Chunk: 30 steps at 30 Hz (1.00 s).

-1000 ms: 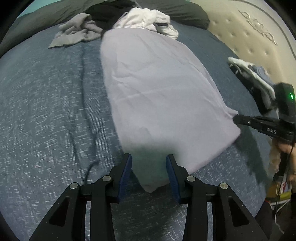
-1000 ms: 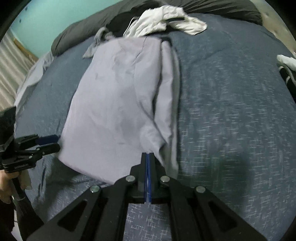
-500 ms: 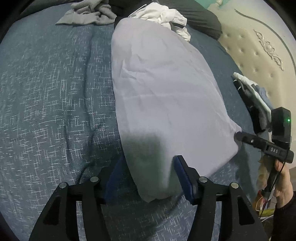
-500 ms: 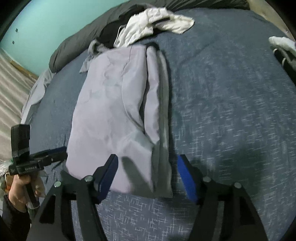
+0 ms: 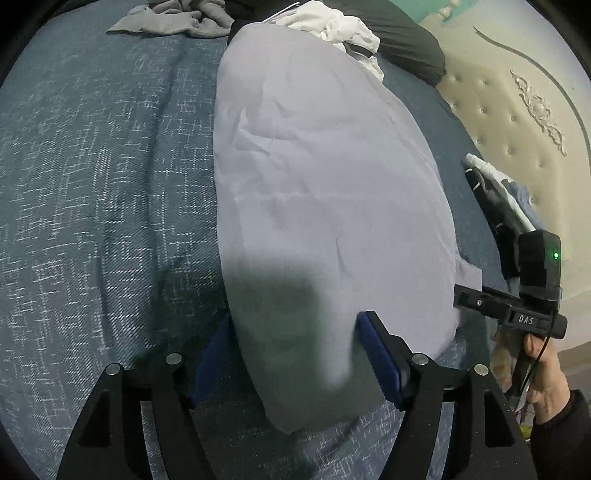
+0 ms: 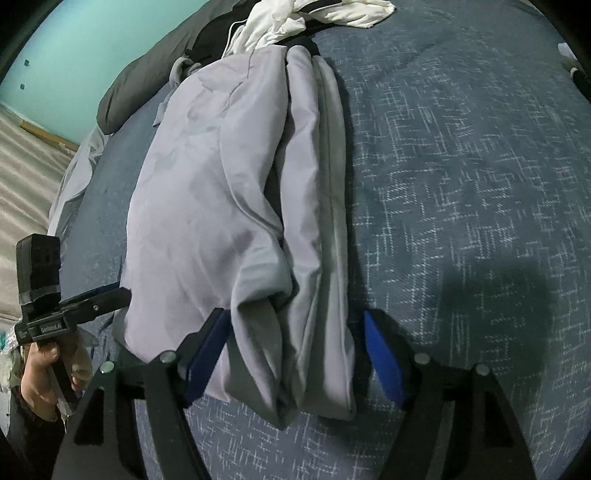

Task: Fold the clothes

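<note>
A pale lavender garment (image 5: 325, 177) lies lengthwise on the blue bedspread (image 5: 92, 192), its right side folded inward in long pleats (image 6: 314, 184). My left gripper (image 5: 295, 358) hangs low over the garment's near left corner. Its jaws are opening, with the corner lying loose between them and not pinched. My right gripper (image 6: 293, 352) straddles the near end of the folded pleats. Its jaws are opening too, and the cloth rests on the bed between the blue pads (image 6: 382, 356). Each gripper shows in the other's view: the right gripper (image 5: 509, 314) and the left gripper (image 6: 74, 306), both hand-held.
At the far end lie a crumpled white garment (image 5: 332, 22), a grey one (image 5: 173, 18) and a dark pillow (image 5: 406, 48). A cream tufted headboard (image 5: 517, 110) borders the right side, with a small stack of clothes (image 5: 495, 192) beside it. A teal wall (image 6: 74, 55) stands beyond.
Both grippers sank toward the bed and their jaws spread, the right one from fully shut. The garment's near edge slipped out of both grips and now lies on the bedspread.
</note>
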Tool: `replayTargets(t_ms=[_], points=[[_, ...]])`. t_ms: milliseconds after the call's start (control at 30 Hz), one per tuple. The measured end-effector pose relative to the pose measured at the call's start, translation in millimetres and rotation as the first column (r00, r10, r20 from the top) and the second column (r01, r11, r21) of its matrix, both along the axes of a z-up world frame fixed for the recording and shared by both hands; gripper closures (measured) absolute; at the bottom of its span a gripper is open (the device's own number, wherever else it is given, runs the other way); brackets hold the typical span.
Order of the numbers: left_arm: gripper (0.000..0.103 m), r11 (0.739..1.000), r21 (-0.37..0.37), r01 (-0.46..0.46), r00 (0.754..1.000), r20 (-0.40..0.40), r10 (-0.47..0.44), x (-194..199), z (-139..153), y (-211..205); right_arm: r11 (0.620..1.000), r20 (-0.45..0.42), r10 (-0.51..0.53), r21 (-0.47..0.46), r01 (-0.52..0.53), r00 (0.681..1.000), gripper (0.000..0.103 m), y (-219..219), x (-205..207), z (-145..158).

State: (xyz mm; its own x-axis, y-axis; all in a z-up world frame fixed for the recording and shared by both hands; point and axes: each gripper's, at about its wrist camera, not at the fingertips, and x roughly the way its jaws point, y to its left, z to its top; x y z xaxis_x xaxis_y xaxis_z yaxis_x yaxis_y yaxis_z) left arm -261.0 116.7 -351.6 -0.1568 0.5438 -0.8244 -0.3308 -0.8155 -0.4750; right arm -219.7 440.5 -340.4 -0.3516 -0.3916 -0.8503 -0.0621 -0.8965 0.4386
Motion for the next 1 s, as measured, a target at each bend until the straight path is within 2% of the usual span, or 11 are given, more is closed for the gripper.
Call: replayTargets(t_ms=[167, 333, 367, 467, 567, 667, 733, 767, 800, 900, 1000], points=[[0.028, 0.999, 0.033, -0.015, 1.000, 0.001, 0.015, -6, -6, 3, 1.000, -0.018, 0.021, -0.017, -0.021, 1.000, 0.029, -8, -6, 0], [0.028, 0.999, 0.047, -0.013, 1.000, -0.016, 0.014, -6, -9, 13, 0.998, -0.025, 0.028, -0.047, -0.030, 0.999, 0.037, -16, -13, -4], [0.028, 0.998, 0.056, -0.016, 1.000, -0.013, 0.016, -6, -10, 13, 0.998, -0.030, 0.029, -0.053, -0.031, 0.999, 0.040, -17, -14, -4], [0.028, 0.997, 0.078, -0.024, 1.000, -0.008, 0.025, -9, -13, 14, 0.996, -0.048, 0.036, -0.082, -0.040, 0.998, 0.064, -19, -12, 1], [0.030, 0.996, 0.092, -0.020, 1.000, -0.014, 0.021, -6, -11, 1, 0.994, -0.059, 0.041, -0.098, -0.047, 0.997, 0.070, -17, -13, 6], [0.031, 0.994, 0.108, -0.016, 1.000, -0.011, 0.017, -5, -10, -5, 0.991, -0.057, 0.025, -0.132, -0.032, 0.998, 0.070, -9, -14, 5], [0.031, 0.994, 0.112, -0.005, 1.000, -0.003, 0.006, -4, -12, -16, 0.991, -0.046, 0.009, -0.132, -0.015, 0.999, 0.063, -5, -13, 4], [0.031, 0.994, 0.110, -0.004, 1.000, 0.000, 0.004, -6, -13, -17, 0.993, -0.037, 0.003, -0.119, -0.007, 0.999, 0.051, -5, -13, 3], [0.031, 0.994, 0.110, -0.004, 1.000, 0.001, 0.004, -8, -13, -13, 0.995, -0.027, 0.002, -0.103, -0.004, 1.000, 0.045, -6, -14, 2], [0.030, 0.994, 0.112, -0.005, 1.000, 0.004, 0.005, -14, -15, -1, 0.995, -0.013, 0.011, -0.095, -0.012, 1.000, 0.039, -1, -11, 0], [0.029, 0.993, 0.115, -0.010, 1.000, 0.008, 0.009, -15, -17, 3, 0.995, -0.005, 0.027, -0.095, -0.027, 1.000, 0.039, -10, -21, -5]])
